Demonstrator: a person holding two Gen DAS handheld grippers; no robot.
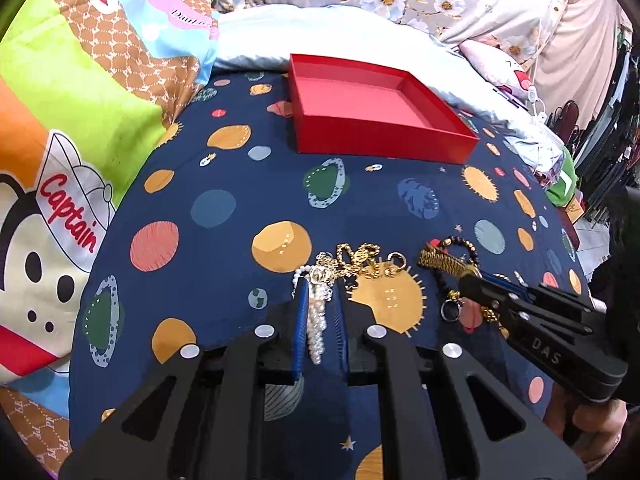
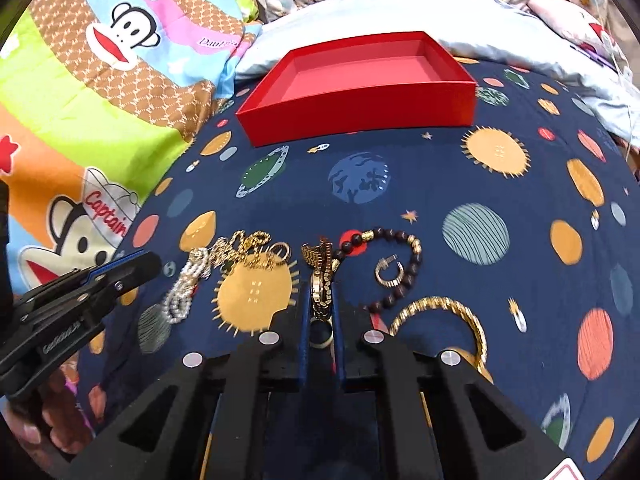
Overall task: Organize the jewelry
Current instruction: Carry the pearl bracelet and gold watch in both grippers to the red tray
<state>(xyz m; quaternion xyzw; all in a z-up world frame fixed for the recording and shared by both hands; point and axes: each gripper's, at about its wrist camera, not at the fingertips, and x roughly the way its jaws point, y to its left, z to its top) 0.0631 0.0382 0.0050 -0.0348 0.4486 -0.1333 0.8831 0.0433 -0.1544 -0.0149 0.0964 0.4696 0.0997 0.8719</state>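
A planet-print bedsheet [image 1: 224, 208] is carrying an empty red box [image 1: 380, 140] at upper centre. The left hand-held gripper [image 1: 322, 312] is straddling a pearl strand [image 1: 318, 320], fingers apart. The right hand-held gripper [image 2: 320, 316] is pinching a gold watch [image 2: 322, 284]. Only the right view is showing the gold bangle [image 2: 448, 312].

"Captain" in red on white cap [image 1: 70, 196] of cartoon monkey printed on quilt [image 1: 100, 92]; same word on cap in right view; "DAS" on right gripper [image 1: 470, 276] body, partly legible
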